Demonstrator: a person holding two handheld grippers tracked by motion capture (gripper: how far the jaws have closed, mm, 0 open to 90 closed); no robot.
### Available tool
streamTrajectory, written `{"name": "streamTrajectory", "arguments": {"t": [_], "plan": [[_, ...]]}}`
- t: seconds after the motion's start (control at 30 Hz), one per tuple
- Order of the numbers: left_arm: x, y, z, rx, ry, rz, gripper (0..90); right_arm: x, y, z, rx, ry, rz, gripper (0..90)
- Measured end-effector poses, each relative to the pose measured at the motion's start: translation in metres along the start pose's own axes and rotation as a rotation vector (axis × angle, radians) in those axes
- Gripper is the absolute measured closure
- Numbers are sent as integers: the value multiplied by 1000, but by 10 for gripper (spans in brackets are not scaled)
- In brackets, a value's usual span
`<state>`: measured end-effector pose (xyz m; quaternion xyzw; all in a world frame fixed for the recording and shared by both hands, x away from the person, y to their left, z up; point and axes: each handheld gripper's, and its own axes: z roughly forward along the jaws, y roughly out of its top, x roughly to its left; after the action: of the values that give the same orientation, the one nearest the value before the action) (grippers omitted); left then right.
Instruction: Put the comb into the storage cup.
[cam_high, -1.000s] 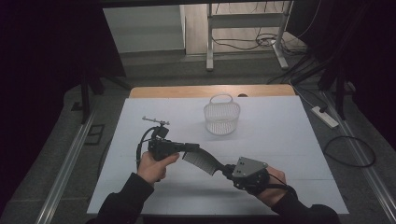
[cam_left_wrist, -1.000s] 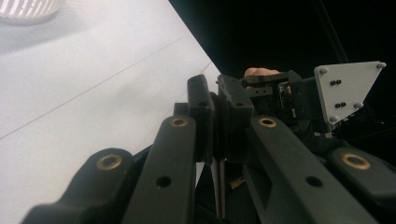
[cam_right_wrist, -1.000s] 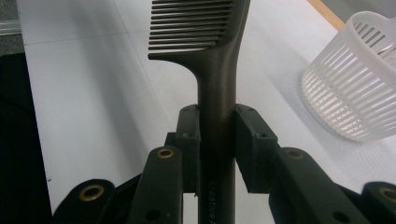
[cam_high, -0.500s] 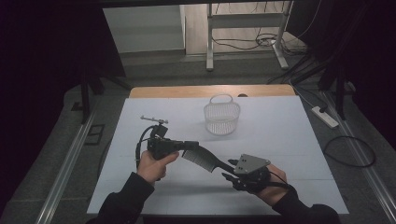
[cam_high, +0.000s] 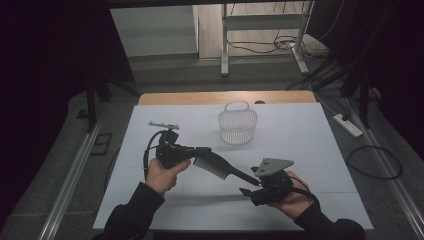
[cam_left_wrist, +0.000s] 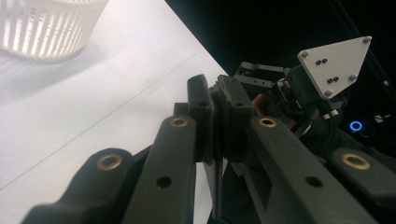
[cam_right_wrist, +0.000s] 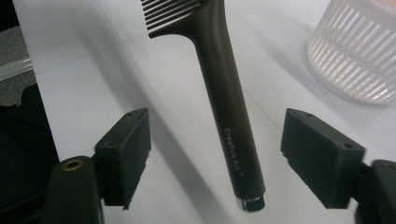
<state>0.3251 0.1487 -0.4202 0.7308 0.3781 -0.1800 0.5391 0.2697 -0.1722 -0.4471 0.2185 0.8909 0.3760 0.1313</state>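
Above the surface (cam_high: 310, 150), your left claw (cam_high: 200, 151) clamps the comb (cam_high: 220, 166); your right claw (cam_high: 252, 192), just opening, stands apart around its handle, so a weak pinch lets it swing.

Black sleeves; each black hand-held gripper (cam_high: 248, 191) has brass-ringed screws.

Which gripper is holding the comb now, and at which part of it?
The left gripper holds the comb at its toothed end. The right gripper, just opened, stands around the handle without touching it.
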Motion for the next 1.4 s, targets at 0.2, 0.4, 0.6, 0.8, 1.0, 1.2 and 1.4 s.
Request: {"name": "streamTrajectory", "arguments": {"t": [0.2, 0.4, 0.6, 0.8, 1.0, 1.2, 1.4], "plan": [[-1, 4, 0, -4, 9, 17, 843, -6, -1, 1, 36, 43, 46, 178], [-2, 8, -2, -9, 23, 31, 843, -10, -2, -2, 34, 53, 70, 162], [-1, 9, -1, -13, 29, 33, 843, -13, -4, -4, 48, 37, 82, 140], [1, 13, -4, -29, 41, 36, 842, -16, -7, -6, 61, 8, 99, 125], [3, 15, -7, -44, 50, 33, 843, -18, -8, -9, 63, 24, 120, 119], [4, 21, -12, -54, 61, 33, 842, -19, -11, -13, 65, 20, 135, 75], [3, 27, -17, -62, 69, 34, 842, -22, -15, -17, 73, 12, 149, 28]]}}
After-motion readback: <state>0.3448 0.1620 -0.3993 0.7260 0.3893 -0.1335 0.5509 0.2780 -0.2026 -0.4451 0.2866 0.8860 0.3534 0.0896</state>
